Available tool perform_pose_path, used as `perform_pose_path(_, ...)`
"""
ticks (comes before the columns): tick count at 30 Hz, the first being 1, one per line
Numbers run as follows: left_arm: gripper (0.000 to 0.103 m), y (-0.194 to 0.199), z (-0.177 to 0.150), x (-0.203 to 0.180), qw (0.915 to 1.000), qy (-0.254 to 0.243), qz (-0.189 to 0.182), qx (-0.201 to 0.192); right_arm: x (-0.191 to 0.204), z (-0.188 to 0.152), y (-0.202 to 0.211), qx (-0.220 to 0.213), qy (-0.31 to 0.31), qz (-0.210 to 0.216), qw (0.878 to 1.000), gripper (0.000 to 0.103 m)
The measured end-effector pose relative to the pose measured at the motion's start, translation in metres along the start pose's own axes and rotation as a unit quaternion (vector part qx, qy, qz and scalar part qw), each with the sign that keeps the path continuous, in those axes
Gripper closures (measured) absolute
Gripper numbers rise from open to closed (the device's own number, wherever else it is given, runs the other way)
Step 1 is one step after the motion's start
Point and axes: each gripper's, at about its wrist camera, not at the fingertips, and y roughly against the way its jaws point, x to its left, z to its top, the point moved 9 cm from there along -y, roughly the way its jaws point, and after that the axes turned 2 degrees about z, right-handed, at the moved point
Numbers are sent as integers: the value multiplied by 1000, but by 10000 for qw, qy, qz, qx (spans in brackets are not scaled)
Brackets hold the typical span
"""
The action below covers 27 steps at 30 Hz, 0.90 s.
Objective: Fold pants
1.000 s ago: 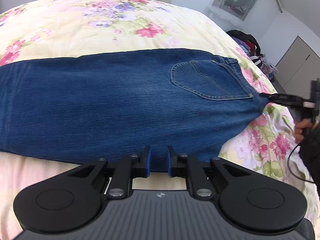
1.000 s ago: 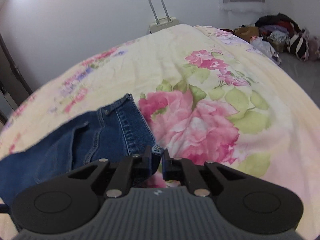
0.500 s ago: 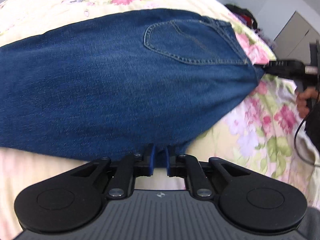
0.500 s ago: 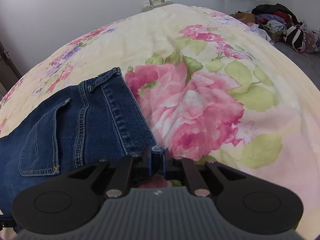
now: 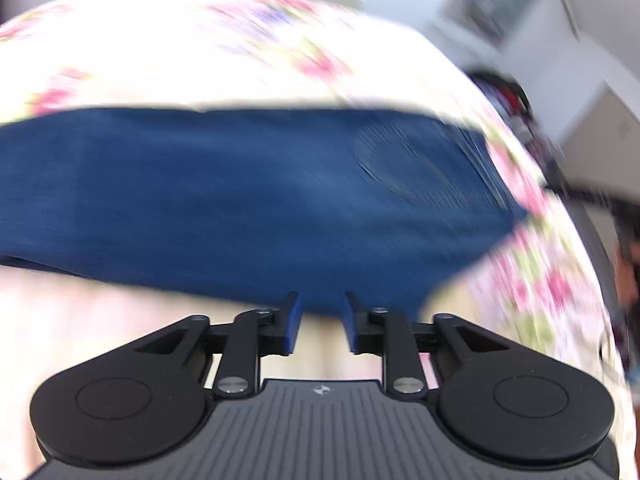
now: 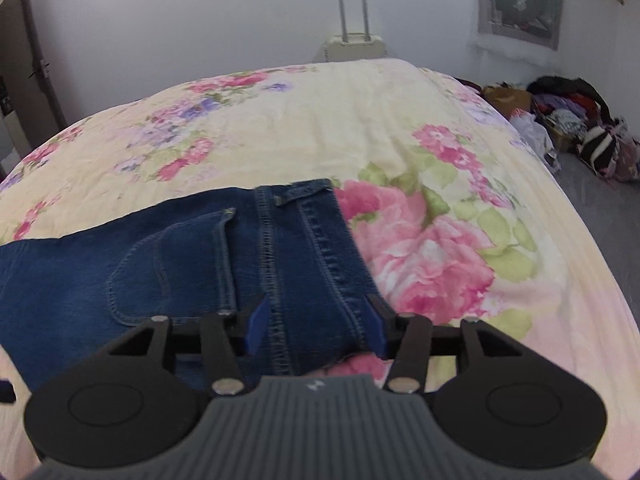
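Observation:
Dark blue jeans (image 5: 240, 200) lie flat across the floral bedspread (image 5: 160, 48), with the back pocket (image 5: 420, 160) to the right; this view is blurred by motion. My left gripper (image 5: 322, 314) hovers at the near edge of the denim, its jaws opening, with only bedspread showing between them. In the right wrist view the waistband end of the jeans (image 6: 304, 248) rests on the bedspread (image 6: 320, 120). My right gripper (image 6: 318, 322) is above it with its jaws opening wide. The denim runs under the gap and the pads do not press on it.
A cream suitcase (image 6: 354, 44) stands beyond the far end of the bed. A pile of clothes (image 6: 568, 128) lies on the floor at the right. A picture (image 6: 520, 0) hangs on the wall. A hand (image 5: 628, 276) shows blurred at the right edge.
Both grippers were shut on the jeans' near edge and waistband corner; both have let go and opened. The jeans now lie on the bed, and both cameras have drawn back and up.

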Motion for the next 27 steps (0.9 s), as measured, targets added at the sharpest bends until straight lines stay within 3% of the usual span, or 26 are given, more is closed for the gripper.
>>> perform_pose_path(6,54,65,37,129,9920,838,718,-609,98,9,14,-179,458,543,9973,47)
perform_pose_path(11,49,117,36,264,9702,1755,1339,-1001,184,3,0,-182,720,1001,9922,48)
perform_pose_path(14,49,141,27,344,9452,2503,1580,-1377,230,-7,-16,-34,856,1139,9898,49)
perform_pose_path(16,49,152,15,394,9231,3035,1677,-1663,258,-15,-30,124,861,1225,9886,49)
perform_pose_path(20,49,161,-18,483,8626,4302,1524,-2182,304,-29,-57,379,886,1343,9862,49)
perform_pose_path(23,49,155,-36,533,8208,4952,1456,-2448,331,-36,-72,427,1012,1317,9852,49)
perform_pose_path(25,49,146,-42,556,8071,5171,1375,-2496,345,-38,-80,426,1071,1315,9846,49)
perform_pose_path(27,49,136,-41,573,8031,5232,1397,-2485,352,-39,-87,431,1165,1286,9839,49)
